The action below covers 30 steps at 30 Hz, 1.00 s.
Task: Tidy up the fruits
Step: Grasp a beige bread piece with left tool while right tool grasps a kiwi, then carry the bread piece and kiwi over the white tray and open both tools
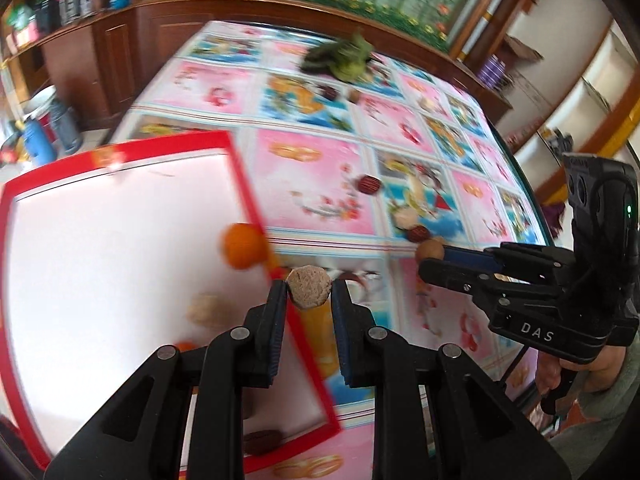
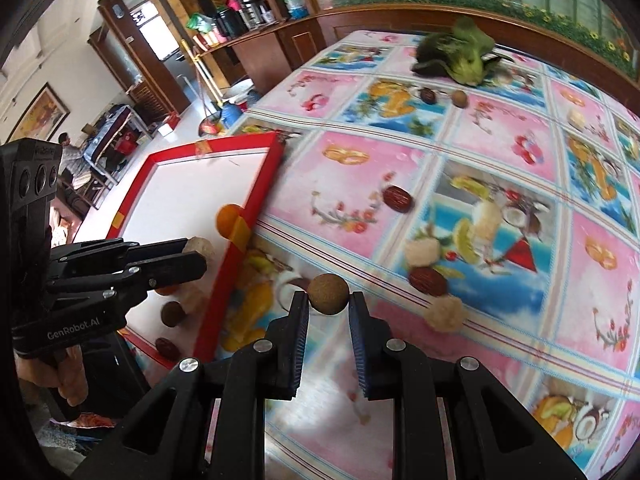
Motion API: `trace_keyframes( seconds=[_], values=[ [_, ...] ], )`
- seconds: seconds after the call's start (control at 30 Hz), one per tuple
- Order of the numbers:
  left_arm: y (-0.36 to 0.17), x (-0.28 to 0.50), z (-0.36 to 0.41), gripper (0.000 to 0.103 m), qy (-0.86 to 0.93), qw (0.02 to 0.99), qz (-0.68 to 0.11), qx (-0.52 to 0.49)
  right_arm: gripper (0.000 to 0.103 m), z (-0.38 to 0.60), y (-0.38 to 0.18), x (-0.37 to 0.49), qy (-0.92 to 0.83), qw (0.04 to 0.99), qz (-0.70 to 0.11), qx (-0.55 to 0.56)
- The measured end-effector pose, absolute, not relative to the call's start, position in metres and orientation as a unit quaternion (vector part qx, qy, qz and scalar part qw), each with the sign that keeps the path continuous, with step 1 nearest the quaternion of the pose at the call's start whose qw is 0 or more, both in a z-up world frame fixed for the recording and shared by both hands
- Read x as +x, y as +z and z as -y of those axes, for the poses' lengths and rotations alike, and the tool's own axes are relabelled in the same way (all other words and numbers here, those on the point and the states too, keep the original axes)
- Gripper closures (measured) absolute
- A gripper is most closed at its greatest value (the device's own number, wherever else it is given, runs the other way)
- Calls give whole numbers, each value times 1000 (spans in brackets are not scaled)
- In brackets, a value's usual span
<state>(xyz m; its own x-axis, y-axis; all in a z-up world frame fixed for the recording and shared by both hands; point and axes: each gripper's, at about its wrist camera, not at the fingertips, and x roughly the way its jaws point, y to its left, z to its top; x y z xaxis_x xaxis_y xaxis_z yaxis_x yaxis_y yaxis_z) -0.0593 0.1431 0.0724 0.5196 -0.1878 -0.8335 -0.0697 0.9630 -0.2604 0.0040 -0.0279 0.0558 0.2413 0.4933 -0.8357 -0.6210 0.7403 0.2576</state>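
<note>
My left gripper (image 1: 309, 292) is shut on a pale, rough walnut-like ball (image 1: 309, 286), just above the right rim of the red-edged white tray (image 1: 245, 184). In the tray lie an orange (image 1: 243, 246), a pale ball (image 1: 204, 310) and a dark date (image 1: 262, 442). My right gripper (image 2: 328, 300) is shut on a round brown longan (image 2: 328, 294), above the tablecloth right of the tray (image 2: 224, 142). The right wrist view shows the left gripper (image 2: 198, 258) over the tray. The left wrist view shows the right gripper (image 1: 428, 260) at the right.
Loose on the flowered tablecloth are dates (image 2: 398, 199) (image 2: 428, 280), pale balls (image 2: 420, 254) (image 2: 446, 314), and farther off another date (image 2: 428, 96) and a longan (image 2: 460, 99). A green leafy vegetable (image 2: 460, 58) lies at the far edge. Wooden cabinets stand behind the table.
</note>
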Motion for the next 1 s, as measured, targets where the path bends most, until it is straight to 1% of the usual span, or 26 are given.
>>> trace_keyframes(
  seconds=[0.47,0.77,1.0],
  values=[
    [69,-83,-220,83,46,862,-474,-175,82,-47,64,2,411,764,-489,-91],
    [58,-86,-240,83,58,856,-481,-180,82,-103,67,3,447,744,-486,-98],
    [45,-87,-252,83,63,849,-491,-186,82,-145,49,0,460,725,-497,-126]
  ],
)
